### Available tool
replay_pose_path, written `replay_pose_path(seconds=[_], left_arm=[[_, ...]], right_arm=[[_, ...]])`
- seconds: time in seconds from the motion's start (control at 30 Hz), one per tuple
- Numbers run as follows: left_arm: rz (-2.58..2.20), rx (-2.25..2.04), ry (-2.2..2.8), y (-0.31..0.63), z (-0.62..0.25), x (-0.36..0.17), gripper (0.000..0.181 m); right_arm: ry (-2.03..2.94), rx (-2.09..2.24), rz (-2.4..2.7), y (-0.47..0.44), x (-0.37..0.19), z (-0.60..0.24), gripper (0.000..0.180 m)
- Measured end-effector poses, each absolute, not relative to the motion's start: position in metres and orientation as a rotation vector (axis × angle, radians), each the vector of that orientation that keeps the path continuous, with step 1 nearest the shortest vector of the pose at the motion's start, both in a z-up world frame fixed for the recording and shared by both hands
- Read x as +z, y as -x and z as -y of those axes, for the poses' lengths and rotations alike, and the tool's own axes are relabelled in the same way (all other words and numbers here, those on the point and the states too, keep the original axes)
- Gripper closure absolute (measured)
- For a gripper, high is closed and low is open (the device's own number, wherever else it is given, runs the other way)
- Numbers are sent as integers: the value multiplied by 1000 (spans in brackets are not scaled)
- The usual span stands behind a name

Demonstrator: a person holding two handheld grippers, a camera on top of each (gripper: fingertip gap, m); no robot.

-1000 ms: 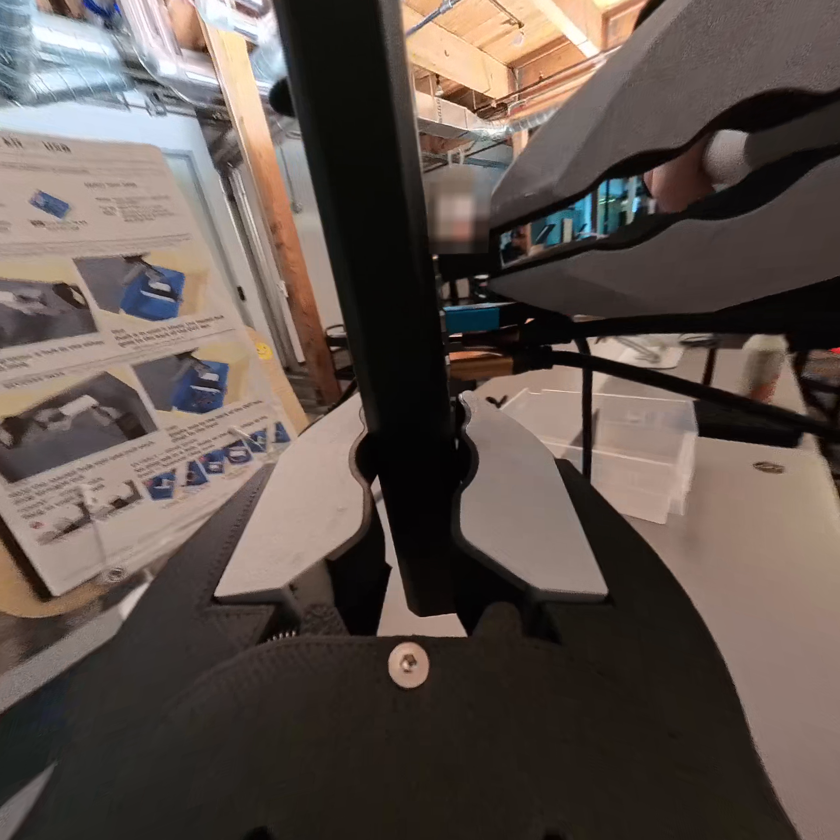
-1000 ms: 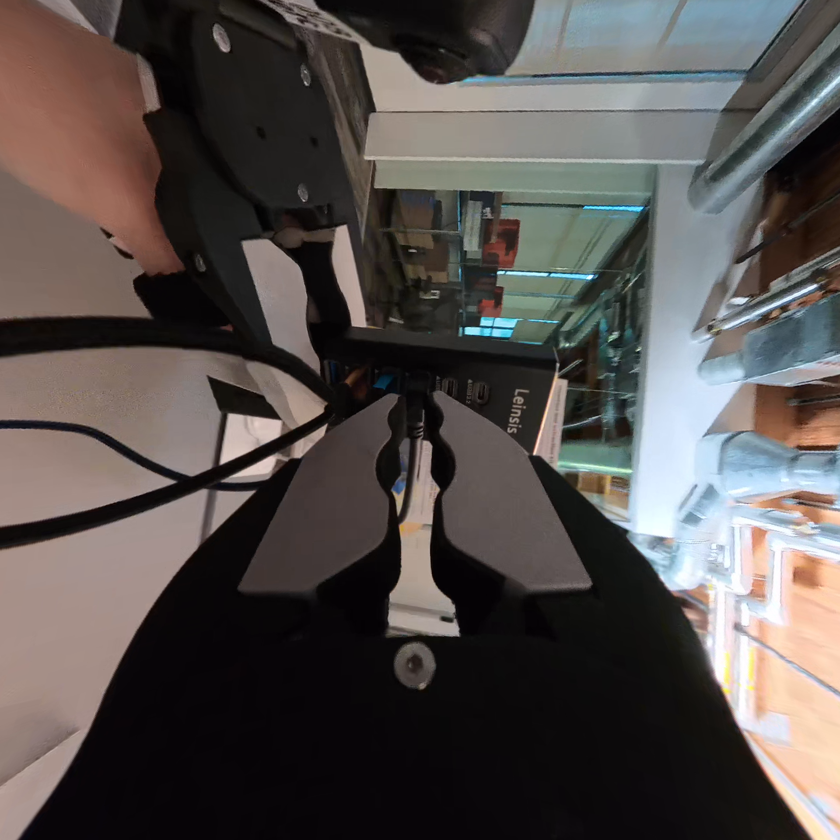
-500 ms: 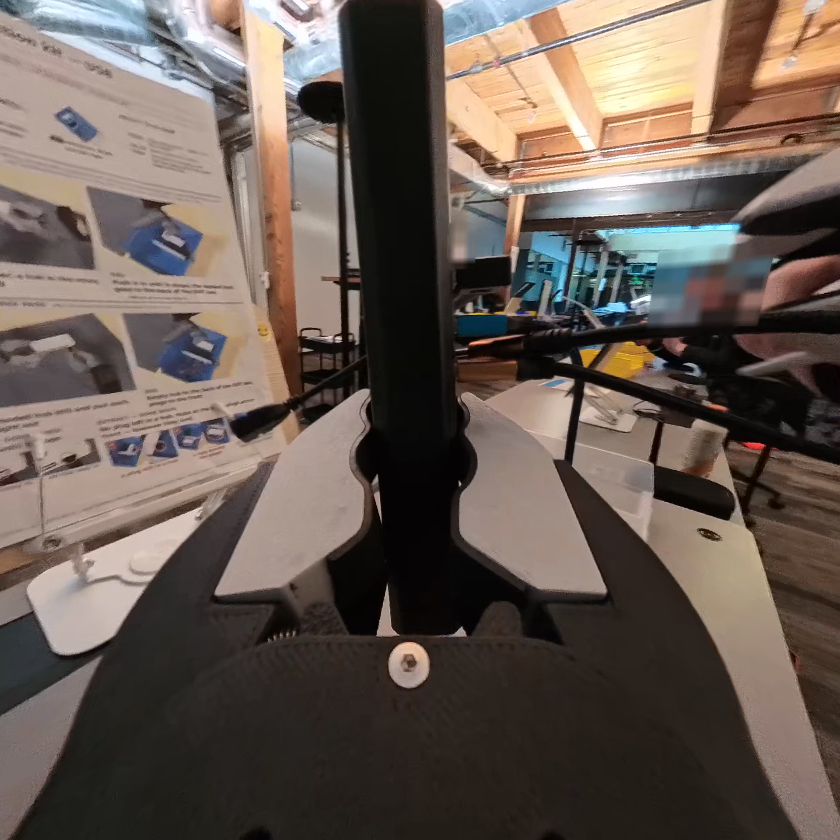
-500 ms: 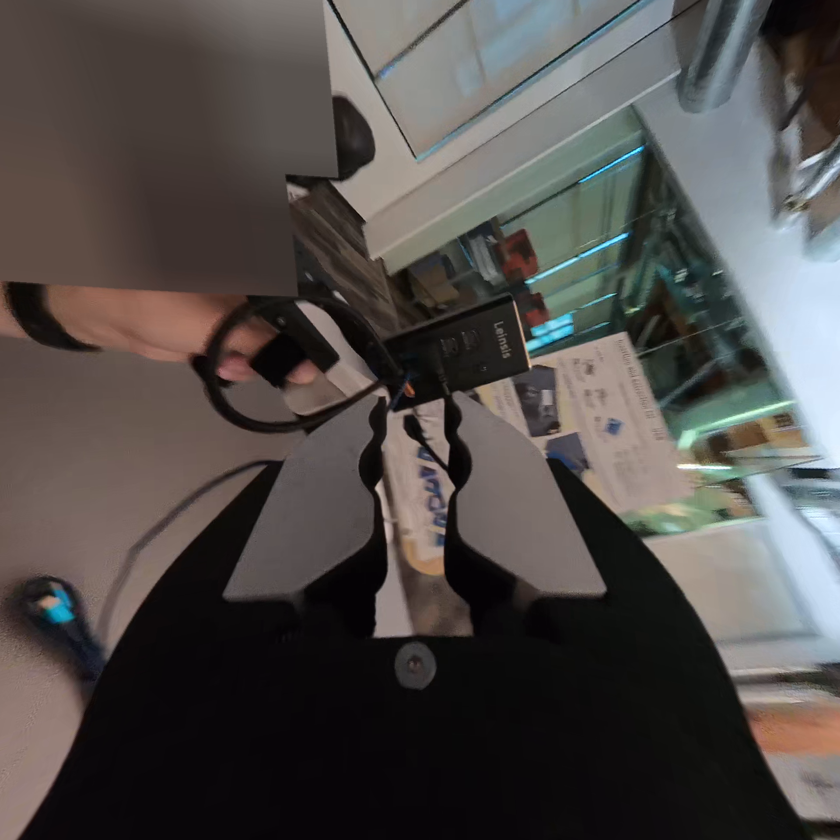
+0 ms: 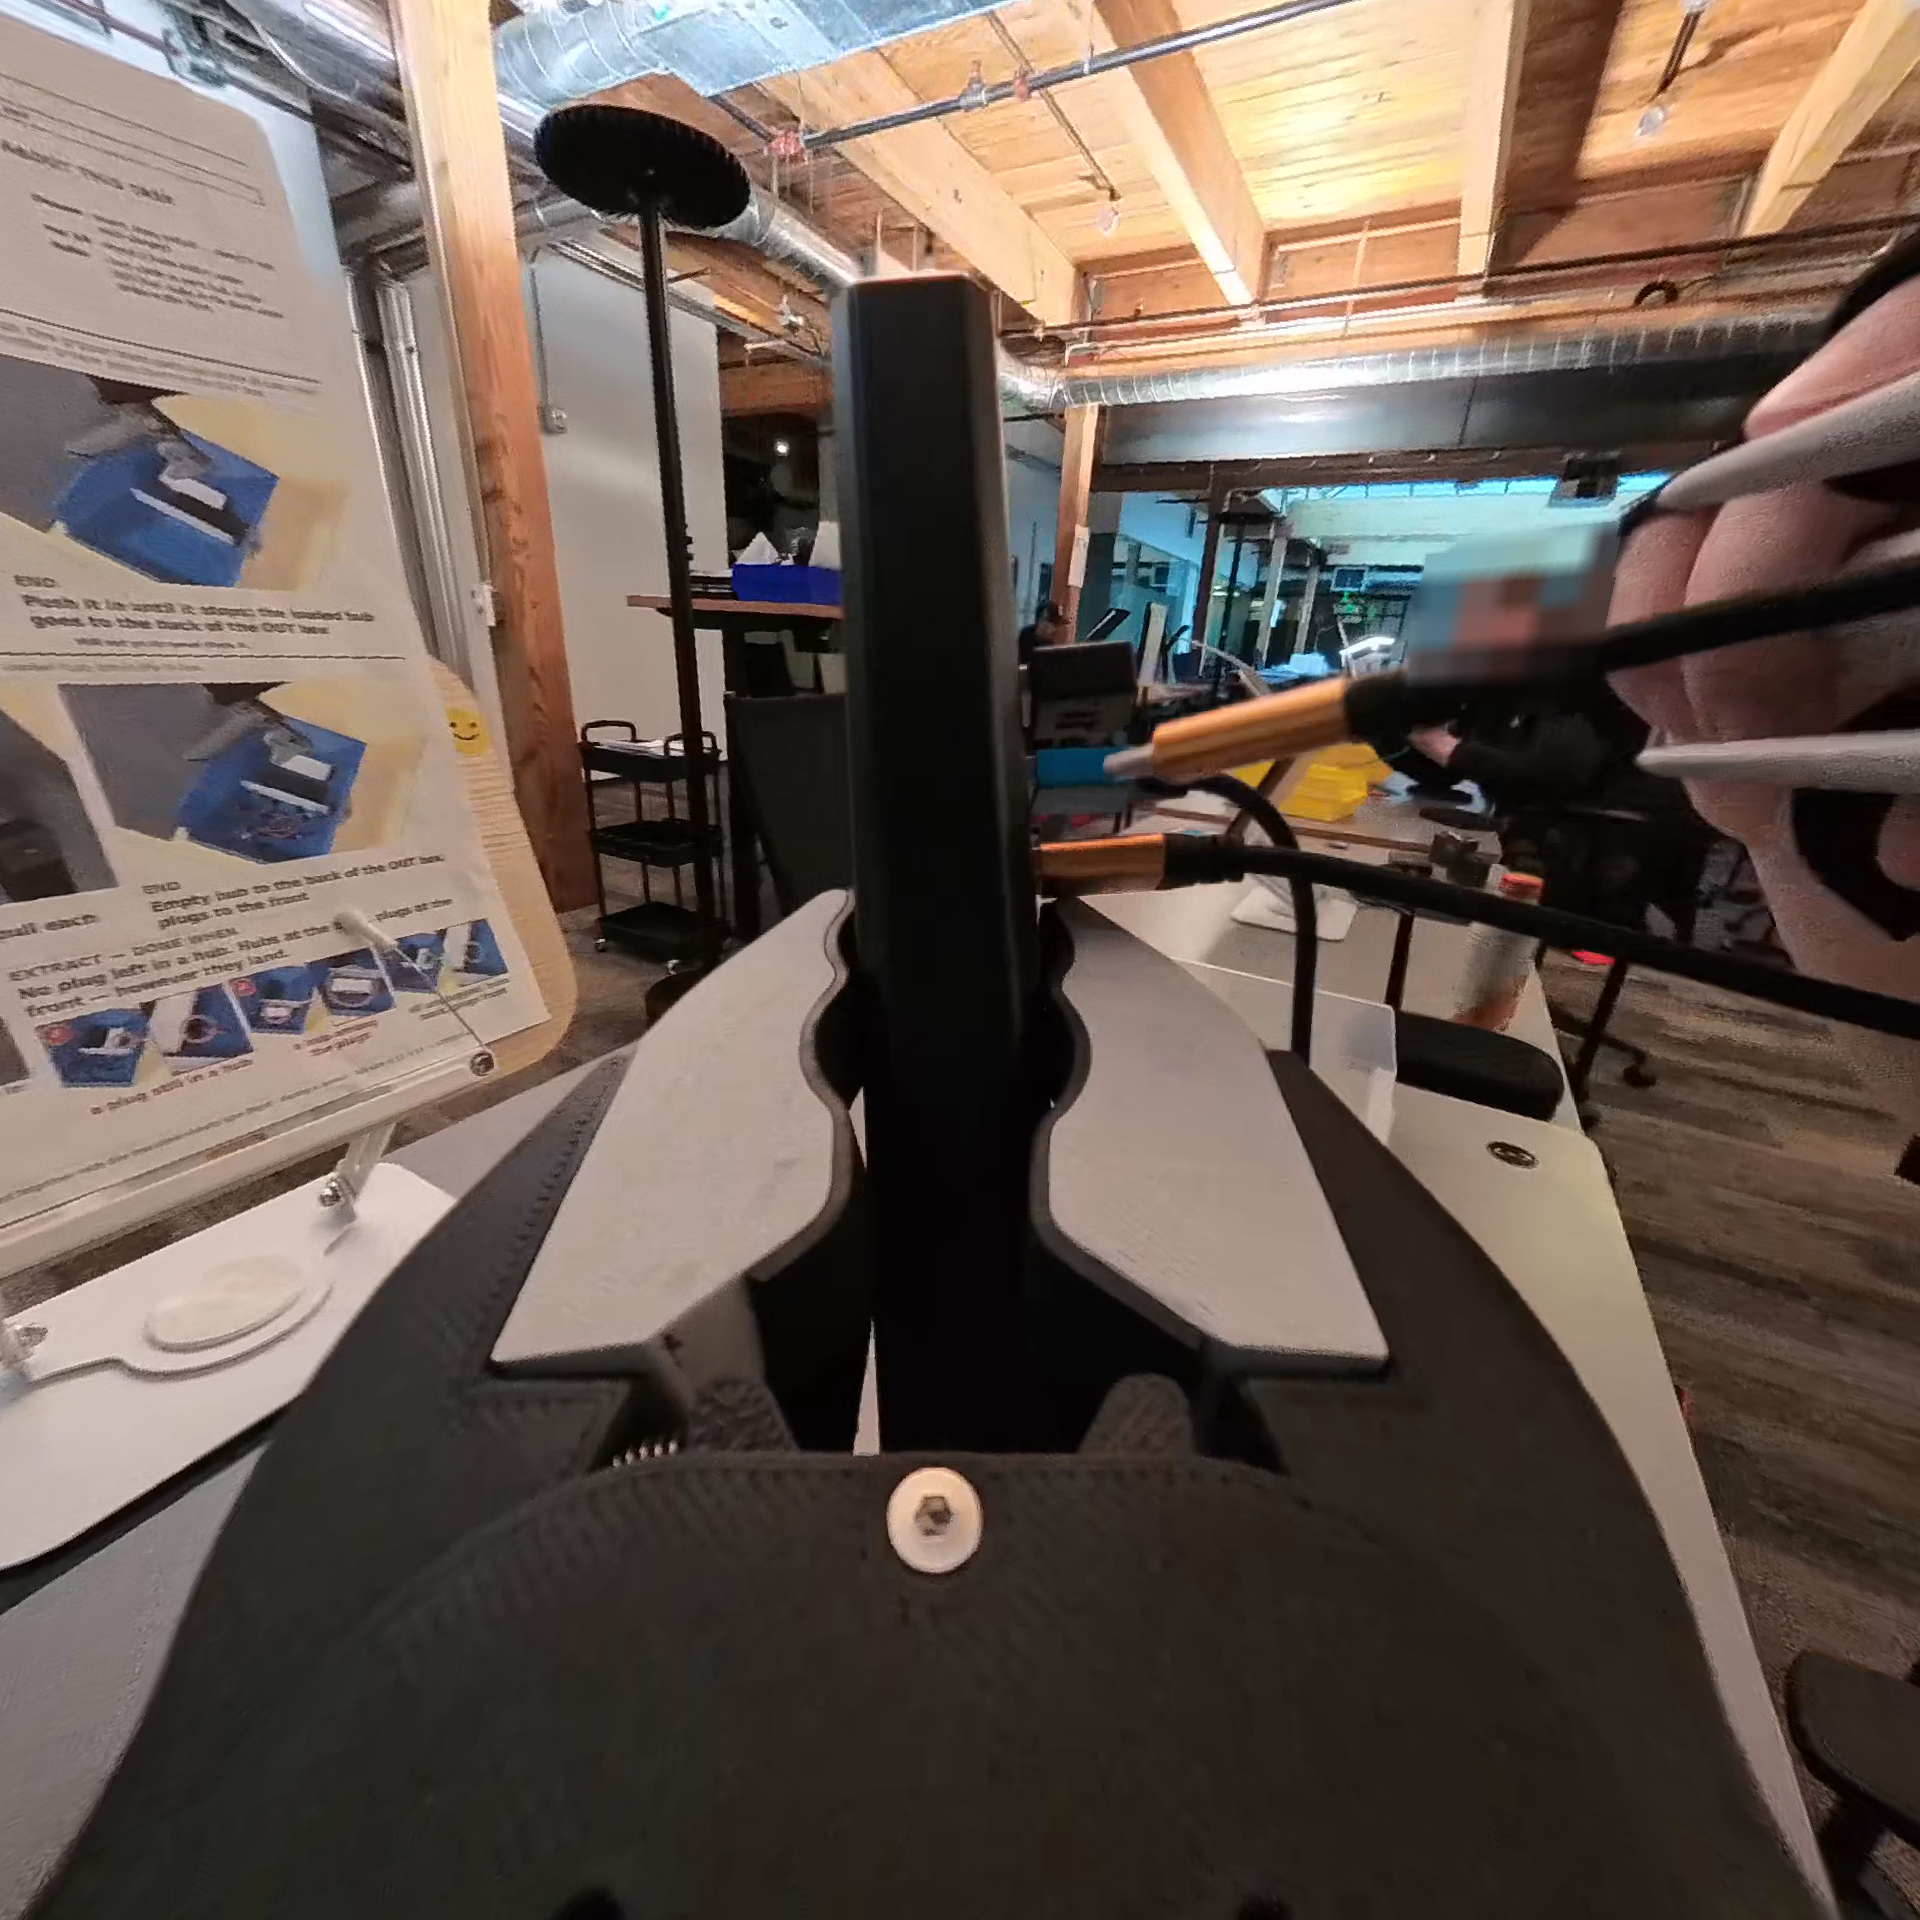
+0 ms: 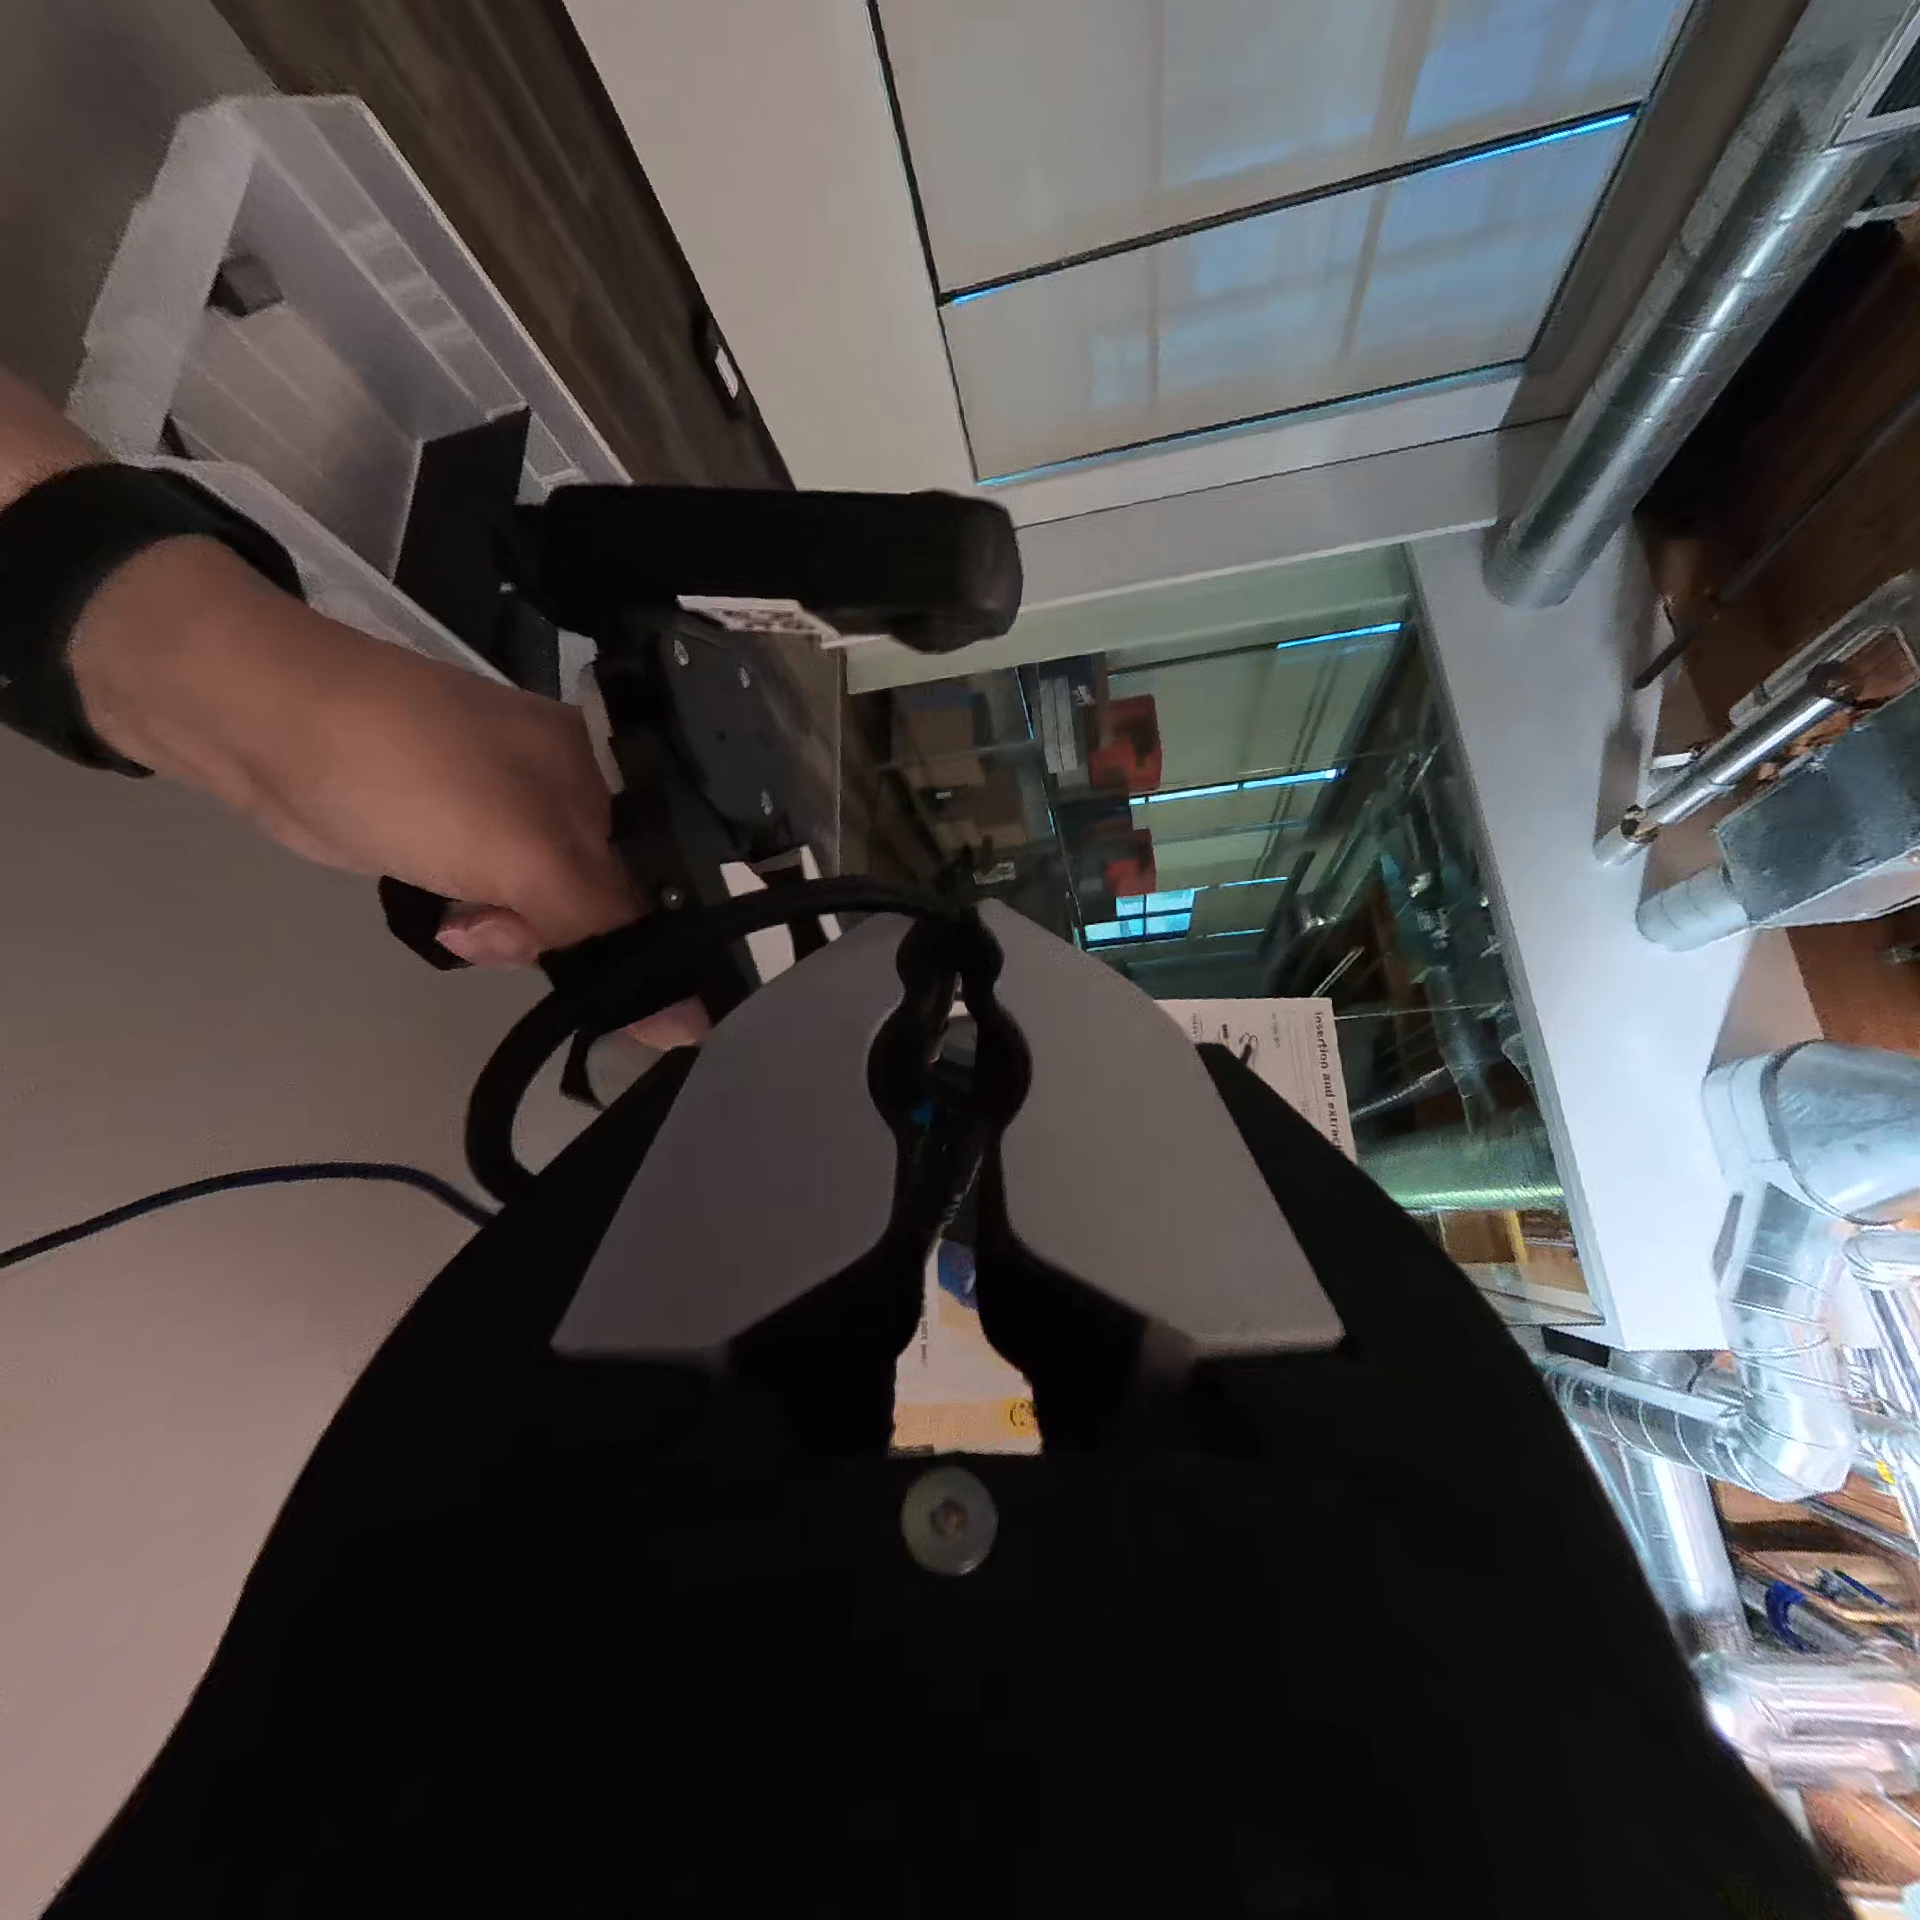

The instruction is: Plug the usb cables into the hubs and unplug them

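My left gripper (image 5: 940, 920) is shut on a black hub (image 5: 925, 623) and holds it upright above the table. One gold-collared plug (image 5: 1107, 864) sits in the hub's right side. A second gold-collared plug (image 5: 1236, 727) hangs free, just right of the hub. My right gripper (image 6: 951, 930) is shut on that plug's black cable (image 6: 623, 956), which loops away to the left. The right gripper's fingers (image 5: 1787, 764) and a hand show at the right edge of the left wrist view. The left gripper's body (image 6: 717, 727) and the hand on it show in the right wrist view; the hub is hidden there.
An instruction poster (image 5: 208, 727) on a white stand is at the left. A clear plastic box (image 5: 1356, 1039) and a black chair armrest (image 5: 1475, 1081) lie beyond the white table (image 5: 1507, 1299). A thin blue cable (image 6: 208, 1190) lies on the table. There is about 12 centimeters between the tips of the two grippers.
My right gripper has closed on the black cable and drawn back. The upper gold plug has come out of the hub. The left gripper has tilted up, still holding the hub.
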State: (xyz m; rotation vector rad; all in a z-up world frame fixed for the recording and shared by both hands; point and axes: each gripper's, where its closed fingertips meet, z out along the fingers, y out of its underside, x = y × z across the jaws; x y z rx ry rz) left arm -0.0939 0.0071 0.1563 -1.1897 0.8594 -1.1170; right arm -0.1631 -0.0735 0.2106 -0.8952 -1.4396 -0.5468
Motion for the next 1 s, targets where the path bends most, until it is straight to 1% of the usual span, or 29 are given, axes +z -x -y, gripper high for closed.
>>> replay_pose_path(seconds=[0.1, 0.23, 0.33, 0.4, 0.57, 0.6, 0.7, 0.77, 0.87, 0.93, 1.0], left_arm=[[-829, -1135, 1185, 94, -10, 156, 152], [-733, -1158, 1105, 110, -18, 169, 152], [-697, -1023, 977, 127, -20, 181, 152], [-708, -937, 889, 134, -15, 188, 152], [-729, -844, 764, 141, 1, 199, 152], [-726, -841, 752, 143, 4, 200, 153], [-752, -877, 729, 143, 10, 202, 152], [-763, -863, 721, 143, 10, 202, 152], [-803, -778, 710, 138, 11, 199, 154], [-829, -736, 689, 134, 16, 196, 152], [-848, -709, 678, 129, 21, 194, 152]], right_arm=[[842, -477, 1450, 170, 216, 88, 175], [865, -457, 1566, 163, 190, 105, 173], [881, -526, 1611, 145, 167, 110, 161], [884, -655, 1552, 123, 171, 104, 156], [931, -764, 1468, 76, 191, 95, 156], [961, -801, 1441, 65, 197, 90, 162], [1208, -864, 1453, 29, 187, 74, 160], [1247, -895, 1447, 17, 187, 70, 160], [1202, -736, 1301, 34, 214, 74, 162], [1122, -551, 1266, 63, 232, 85, 164], [1018, -481, 1278, 90, 243, 94, 167]])
